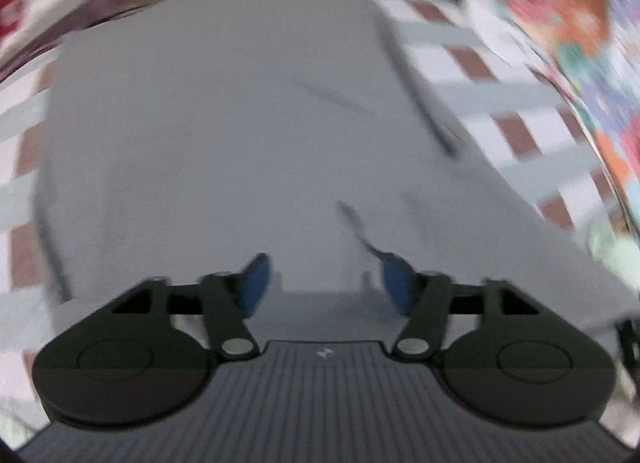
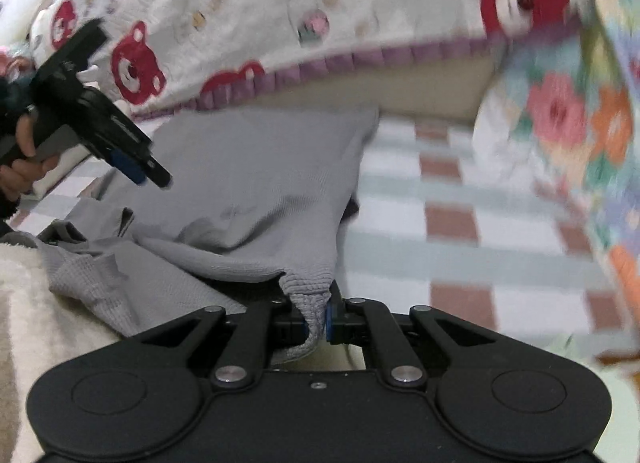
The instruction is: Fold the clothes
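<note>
One grey garment (image 2: 248,167) lay spread on the checked sheet (image 2: 452,219), beside a bear-print blanket (image 2: 248,15). Pinched its ribbed corner tight in the right gripper (image 2: 316,319). Hung the left gripper (image 1: 324,283) above, fingers apart, gripping nothing.

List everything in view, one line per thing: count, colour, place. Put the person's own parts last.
jumper: one, grey knit, spread on the checked sheet, one edge lifted
checked sheet: one, white with pale green bands and reddish squares, under the jumper
bear blanket: one, white with red bears and a purple hem, beyond the jumper
flower blanket: one, multicoloured, at the right edge
fleece: one, cream, lower left of the right wrist view
left gripper: one, black with blue pads, open above the jumper
right gripper: one, black with blue pads, shut on the jumper's edge
hand: one, holding the left gripper's handle
</note>
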